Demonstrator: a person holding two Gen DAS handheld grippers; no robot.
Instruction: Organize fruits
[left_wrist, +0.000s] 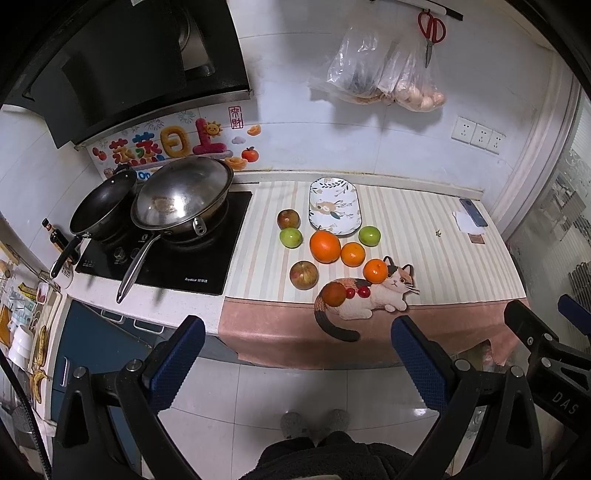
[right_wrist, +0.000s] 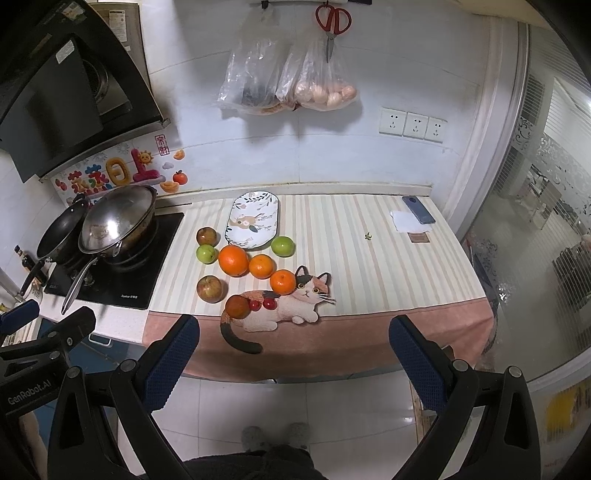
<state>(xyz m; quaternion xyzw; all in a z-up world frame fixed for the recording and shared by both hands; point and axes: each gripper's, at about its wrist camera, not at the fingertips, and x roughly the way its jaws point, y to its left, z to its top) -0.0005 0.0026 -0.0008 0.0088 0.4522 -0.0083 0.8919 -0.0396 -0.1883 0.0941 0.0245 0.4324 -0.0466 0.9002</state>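
Obscured or unclear: the contents of the two clear plastic bags (right_wrist: 288, 85) hanging on the wall are hard to make out, apart from pale rounded items in the right-hand bag. The dark round fruit (left_wrist: 333, 294) at the mat's front edge cannot be identified. The person appears only as dark clothing and two slippers at the bottom of each view.

Fruit, all loose on the striped counter mat (right_wrist: 369, 258), just in front of and beside an empty oval patterned plate (right_wrist: 255, 219):
- one large orange (left_wrist: 325, 246);
- two smaller oranges (left_wrist: 352, 254), the second lying on the mat's printed cat (right_wrist: 295, 306);
- two green apples (left_wrist: 291, 237), one on each side of the group;
- two reddish apples (left_wrist: 303, 275);
- two small red cherry-like fruits (left_wrist: 357, 292) beside the dark fruit.

Grippers: left gripper (left_wrist: 297, 363) and right gripper (right_wrist: 293, 363) are both spread wide, grasp nothing, and are held back from the counter, above the floor.

Legible writing: "GenRobot.AI" on the left gripper's body; "DAS" on the right one's. The cooktop (left_wrist: 177, 254) carries a small brand mark, not clearly readable. Colourful Chinese-character stickers (left_wrist: 166, 146) decorate the wall tiles.
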